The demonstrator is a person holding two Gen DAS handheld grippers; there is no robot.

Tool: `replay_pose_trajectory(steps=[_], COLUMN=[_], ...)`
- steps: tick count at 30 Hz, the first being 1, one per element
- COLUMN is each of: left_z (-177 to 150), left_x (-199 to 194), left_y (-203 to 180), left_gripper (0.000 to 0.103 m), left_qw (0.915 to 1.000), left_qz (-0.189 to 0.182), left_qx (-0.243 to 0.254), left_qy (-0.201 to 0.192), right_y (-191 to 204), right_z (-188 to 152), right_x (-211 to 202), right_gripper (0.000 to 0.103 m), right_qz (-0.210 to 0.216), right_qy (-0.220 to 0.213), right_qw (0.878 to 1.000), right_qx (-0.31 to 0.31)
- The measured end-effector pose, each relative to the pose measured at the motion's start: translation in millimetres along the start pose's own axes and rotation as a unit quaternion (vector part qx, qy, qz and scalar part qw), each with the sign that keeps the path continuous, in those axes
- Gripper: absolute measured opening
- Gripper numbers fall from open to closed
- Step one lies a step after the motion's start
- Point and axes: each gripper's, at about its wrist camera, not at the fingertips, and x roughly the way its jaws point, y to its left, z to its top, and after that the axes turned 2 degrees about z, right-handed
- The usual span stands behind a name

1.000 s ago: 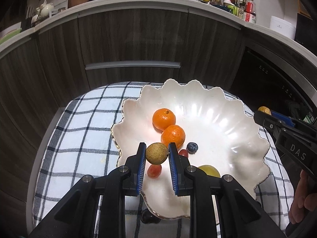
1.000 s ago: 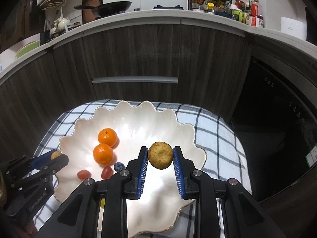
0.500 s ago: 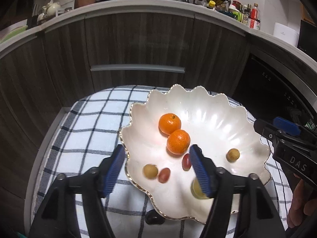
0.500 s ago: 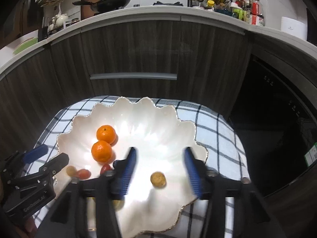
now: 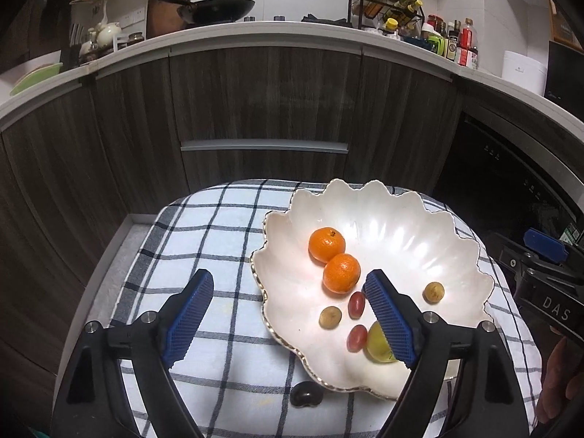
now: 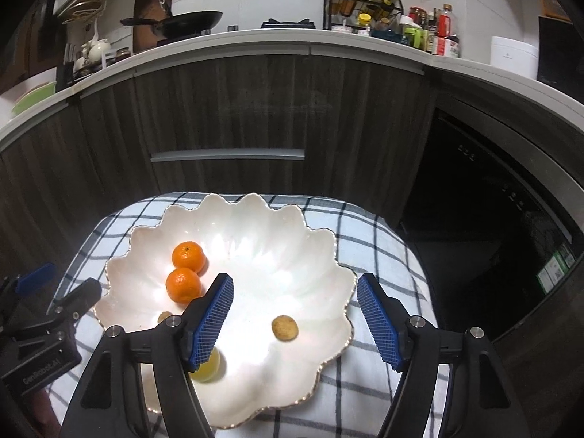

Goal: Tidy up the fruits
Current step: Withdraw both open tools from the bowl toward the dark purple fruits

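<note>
**Dark fruit off the plate, nearest my left tool**

My left tool (image 5: 288, 314) and right tool (image 6: 295, 319), jaws just opened wide, hold nothing. Below the left, a dark fruit (image 5: 306, 394) lies on the cloth (image 5: 204, 226), touching the plate (image 5: 401, 197); 2 brown fruits (image 5: 330, 317) rest inside.

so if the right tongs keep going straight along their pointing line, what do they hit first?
Most likely the bare inside of the white scalloped bowl. The right tongs stand open over it, angled down. The small brown fruit lies between the fingers but nearer, so probably under the line; depth is unclear.
</note>
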Motion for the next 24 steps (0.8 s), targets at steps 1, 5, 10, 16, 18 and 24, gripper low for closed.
replay_pose_trajectory(steps=[1,5,10,16,18,24], left_z=[-0.3,-3.0,-7.7,-13.6,-14.2,-24.3], left_x=[-1.9,-8.4,-16.6,-22.4,-23.0,-26.1], left_y=[-0.1,0.5,2.7,4.3,4.3,6.6], left_gripper=[0.086,0.086,0.086,0.086,0.086,0.086], left_qw=[1.0000,1.0000,1.0000,0.9999,0.9999,0.9999], left_qz=[0.000,-0.003,-0.007,-0.008,-0.007,-0.006], left_qx=[0.002,0.004,0.005,0.009,0.011,0.014], left_qy=[-0.001,-0.001,-0.003,-0.004,-0.004,-0.004], right_y=[0.3,2.2,3.2,2.4,2.5,5.5], right_z=[-1.3,-5.7,-11.3,-19.7,-23.9,-36.4], right_x=[-2.6,-11.8,-24.3,-36.1,-39.4,-48.6], right_gripper=[0.071,0.071,0.071,0.071,0.071,0.071], right_qz=[0.000,-0.001,-0.004,-0.014,-0.015,-0.030], right_qy=[0.000,0.000,-0.003,-0.007,-0.007,-0.014], right_qw=[1.000,1.000,1.000,0.999,0.999,0.998], right_qx=[0.001,0.005,0.016,0.034,0.042,0.046])
